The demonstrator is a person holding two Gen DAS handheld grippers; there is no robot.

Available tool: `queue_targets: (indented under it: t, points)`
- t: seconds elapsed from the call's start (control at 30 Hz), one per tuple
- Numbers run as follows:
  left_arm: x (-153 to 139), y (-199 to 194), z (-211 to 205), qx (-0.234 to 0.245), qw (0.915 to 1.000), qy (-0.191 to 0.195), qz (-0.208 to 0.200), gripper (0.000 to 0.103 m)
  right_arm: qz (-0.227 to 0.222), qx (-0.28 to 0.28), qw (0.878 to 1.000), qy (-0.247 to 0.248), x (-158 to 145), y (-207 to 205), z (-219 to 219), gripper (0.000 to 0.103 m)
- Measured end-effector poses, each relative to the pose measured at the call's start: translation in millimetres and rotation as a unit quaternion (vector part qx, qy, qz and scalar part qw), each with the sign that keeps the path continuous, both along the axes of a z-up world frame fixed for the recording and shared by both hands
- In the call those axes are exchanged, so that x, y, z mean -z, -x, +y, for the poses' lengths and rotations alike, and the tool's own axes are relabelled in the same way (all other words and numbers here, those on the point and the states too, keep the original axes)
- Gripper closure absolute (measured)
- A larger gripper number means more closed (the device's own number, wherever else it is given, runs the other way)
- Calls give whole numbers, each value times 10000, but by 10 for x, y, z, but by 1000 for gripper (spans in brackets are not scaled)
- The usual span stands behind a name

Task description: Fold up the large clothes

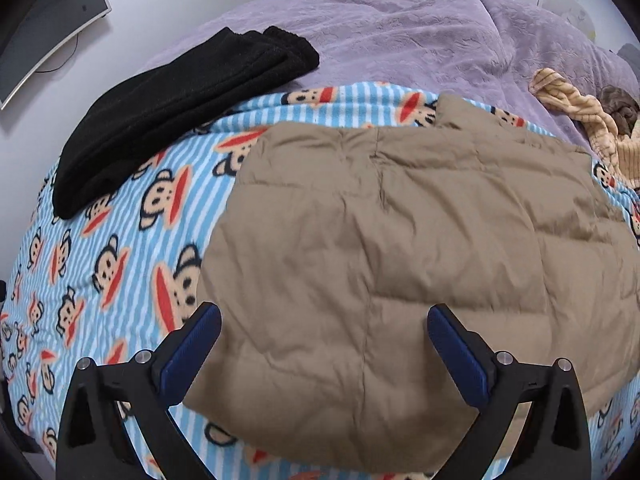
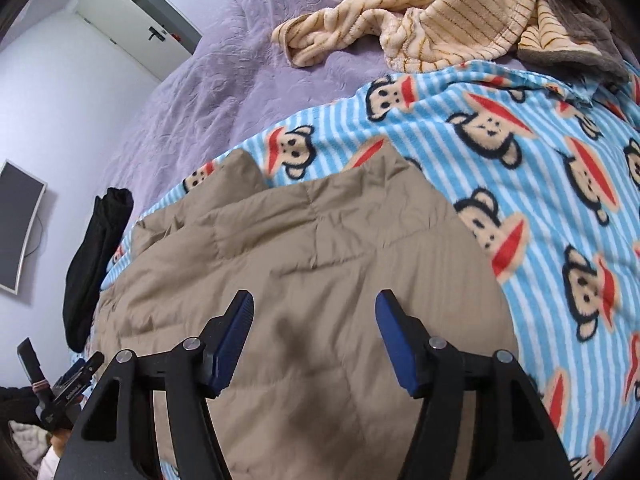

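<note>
Folding of the tan quilted jacket (image 1: pixel 400 248), laid flat on the monkey-print blanket (image 1: pixel 120 280) at the bed's near edge, is under way; both left tongs (image 1: pixel 324 320) and right tongs (image 2: pixel 314 308) are held spread and empty above it. An edge must next be pinched.

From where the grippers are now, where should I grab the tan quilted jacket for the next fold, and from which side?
Take the tan quilted jacket at its near hem, one corner per gripper, coming in low from the near edge. It lies flat on the monkey blanket, and both the left gripper and right gripper hover open above it, so the free near edge probably lifts most easily.
</note>
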State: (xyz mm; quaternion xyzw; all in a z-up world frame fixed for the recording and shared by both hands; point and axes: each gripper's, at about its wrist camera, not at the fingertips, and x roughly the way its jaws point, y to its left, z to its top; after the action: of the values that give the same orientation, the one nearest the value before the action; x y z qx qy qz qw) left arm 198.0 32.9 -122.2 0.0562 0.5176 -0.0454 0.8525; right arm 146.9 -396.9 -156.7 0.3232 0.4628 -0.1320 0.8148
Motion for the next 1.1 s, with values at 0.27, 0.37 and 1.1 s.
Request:
queue_targets:
  t: [0.27, 0.37, 1.1]
  points:
    - [146, 504, 165, -272, 9984, 199, 460, 0, 99, 3, 9982, -594, 59, 740, 220, 27]
    - [193, 617, 195, -337, 9975, 228, 583, 0, 70, 144, 9967, -792, 70, 987, 239, 24]
    - [275, 757, 321, -447, 9940, 629, 780, 0, 143, 721, 9813, -1780, 469, 1363, 334, 0]
